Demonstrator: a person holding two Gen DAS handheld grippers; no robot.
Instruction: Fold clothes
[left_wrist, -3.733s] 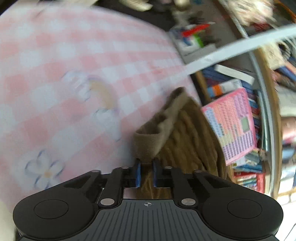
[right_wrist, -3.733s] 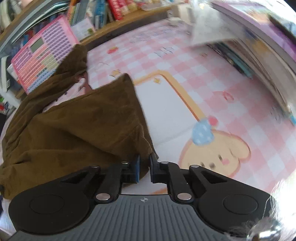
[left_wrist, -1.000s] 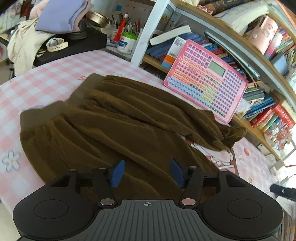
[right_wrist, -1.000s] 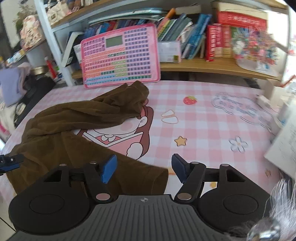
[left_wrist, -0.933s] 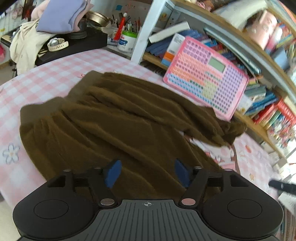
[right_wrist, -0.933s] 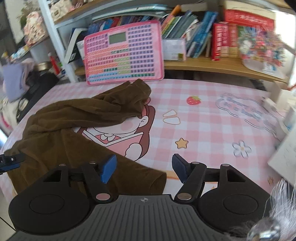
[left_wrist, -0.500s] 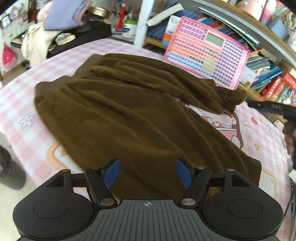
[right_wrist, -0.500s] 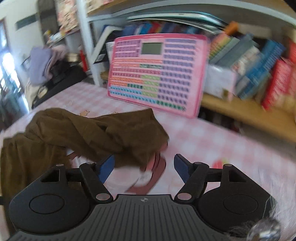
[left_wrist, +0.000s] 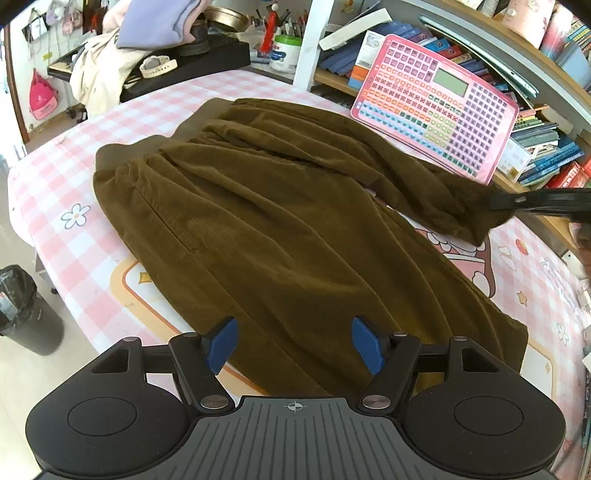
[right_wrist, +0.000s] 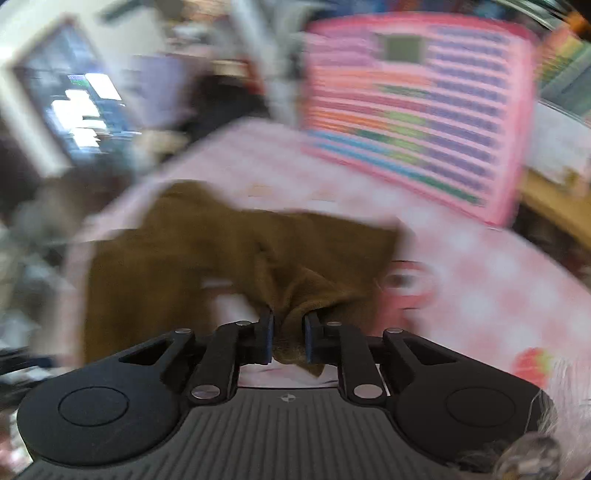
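Observation:
A pair of brown corduroy trousers (left_wrist: 280, 229) lies spread on the pink checked tablecloth (left_wrist: 55, 177), waistband at the far left, one leg running toward me and the other toward the far right. My left gripper (left_wrist: 293, 345) is open and empty, held above the near leg's edge. My right gripper (right_wrist: 288, 341) is shut on the cuff of the far leg (right_wrist: 295, 291); that view is blurred by motion. In the left wrist view it reaches in from the right at the end of that leg (left_wrist: 495, 201).
A pink toy keyboard (left_wrist: 436, 107) leans against a bookshelf (left_wrist: 546, 147) behind the table. A black tray with a watch and folded clothes (left_wrist: 177, 48) sits at the back left. A dark bin (left_wrist: 22, 306) stands on the floor at left.
My right gripper has moved to the far leg's cuff and closed on it. My left gripper has pulled back a little and stays open.

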